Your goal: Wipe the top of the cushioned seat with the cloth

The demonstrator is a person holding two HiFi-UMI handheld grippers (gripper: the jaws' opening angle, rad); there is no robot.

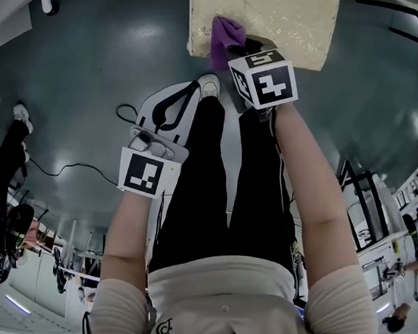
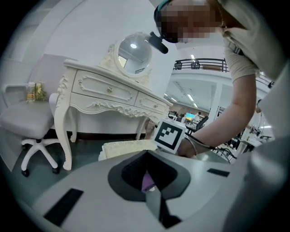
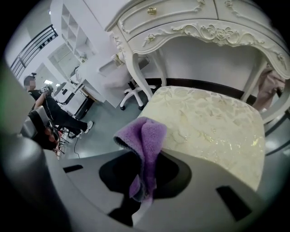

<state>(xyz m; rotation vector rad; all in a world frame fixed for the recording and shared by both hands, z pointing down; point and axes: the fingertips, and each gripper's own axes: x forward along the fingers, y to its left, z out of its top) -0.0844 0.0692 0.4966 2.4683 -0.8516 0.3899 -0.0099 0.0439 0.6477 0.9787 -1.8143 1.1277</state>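
Observation:
The cream cushioned seat [image 1: 280, 20] lies at the top of the head view and fills the right gripper view [image 3: 213, 122]. A purple cloth [image 3: 144, 140] hangs folded from my right gripper [image 3: 144, 190], which is shut on it. The cloth [image 1: 226, 39] rests on the seat's near left edge, just ahead of the right gripper [image 1: 235, 50]. My left gripper [image 1: 192, 90] hangs lower left over the floor, away from the seat, its tips together with nothing held. In the left gripper view [image 2: 149, 183] a small purple patch shows at the jaws.
A white carved dressing table [image 2: 104, 86] with a round mirror [image 2: 133, 56] stands over the seat. A white swivel chair [image 2: 27, 122] sits left of it. My shoe [image 1: 210, 84] is by the seat. A cable [image 1: 71, 165] and a bystander's leg [image 1: 7, 152] are at left.

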